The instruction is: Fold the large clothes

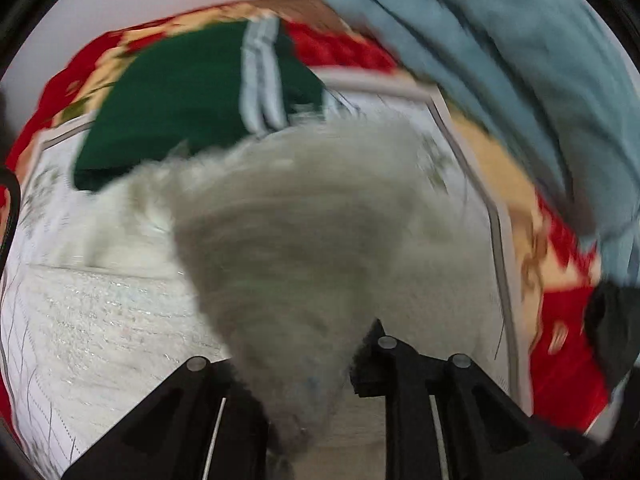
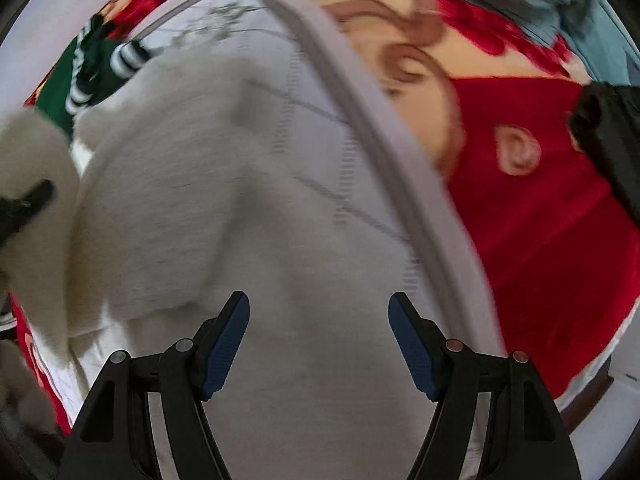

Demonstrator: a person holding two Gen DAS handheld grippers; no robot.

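A white fluffy garment (image 1: pixel 288 216) lies on the white quilted bed cover (image 1: pixel 100 320). My left gripper (image 1: pixel 296 364) is shut on a bunched part of the white fluffy garment, which hangs from its jaws and hides the left fingertip. In the right wrist view the same garment (image 2: pixel 168 184) spreads flat below my right gripper (image 2: pixel 319 340), which is open and empty just above the cloth. The left gripper's tip (image 2: pixel 28 200) shows at the left edge, with lifted cloth around it. Both views are motion-blurred.
A folded green garment with white stripes (image 1: pixel 192 96) lies at the far side of the bed (image 2: pixel 80 76). A light blue garment (image 1: pixel 520 80) hangs at the right. A red and cream floral blanket (image 2: pixel 540 208) borders the cover. A black object (image 2: pixel 612 140) sits at the right.
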